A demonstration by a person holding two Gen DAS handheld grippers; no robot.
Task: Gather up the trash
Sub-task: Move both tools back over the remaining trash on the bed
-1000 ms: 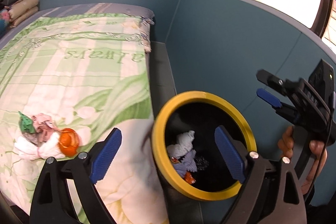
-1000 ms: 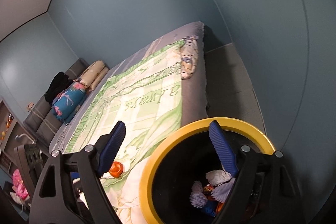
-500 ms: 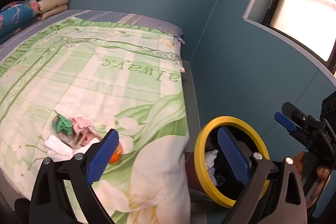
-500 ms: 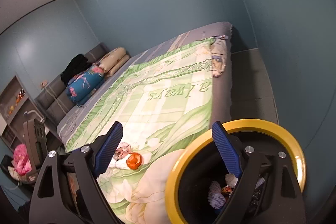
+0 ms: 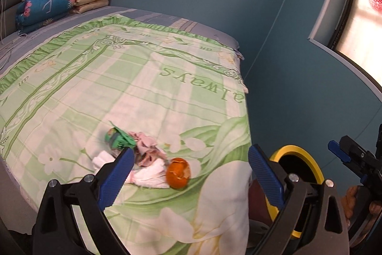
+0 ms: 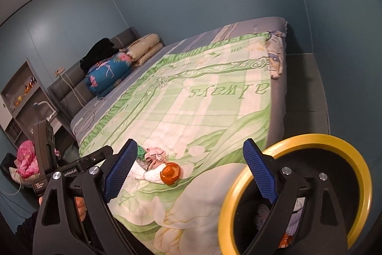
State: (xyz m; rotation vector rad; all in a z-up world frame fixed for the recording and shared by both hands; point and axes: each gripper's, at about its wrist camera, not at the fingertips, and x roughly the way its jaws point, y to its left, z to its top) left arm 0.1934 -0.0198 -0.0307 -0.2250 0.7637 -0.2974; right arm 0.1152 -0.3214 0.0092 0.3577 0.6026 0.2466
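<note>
A: Trash pile first, at the left: a green wrapper, a pink crumpled scrap, white tissue and an orange peel, all lying together on the bed near its foot corner. A second ago the left view looked almost straight into the bin; now the pile sits low between the left gripper fingers, though not yet within reach.

B: And those fingers?

A: Spread wide, nothing between them. They have just been opening a little further. The same goes for the right gripper: its fingers have just been widening too, released, with only the quilt and the peel seen beyond them.

B: So both hands have swung off the bin?

A: Yes. The yellow-rimmed bin has slid to the right edge of the left view, on the floor just beside the bed. Some trash already lies inside it.

B: Meaning?

A: I judge that one drop is done and the next pick-up is starting; the clump on the bed is what remains.
</note>
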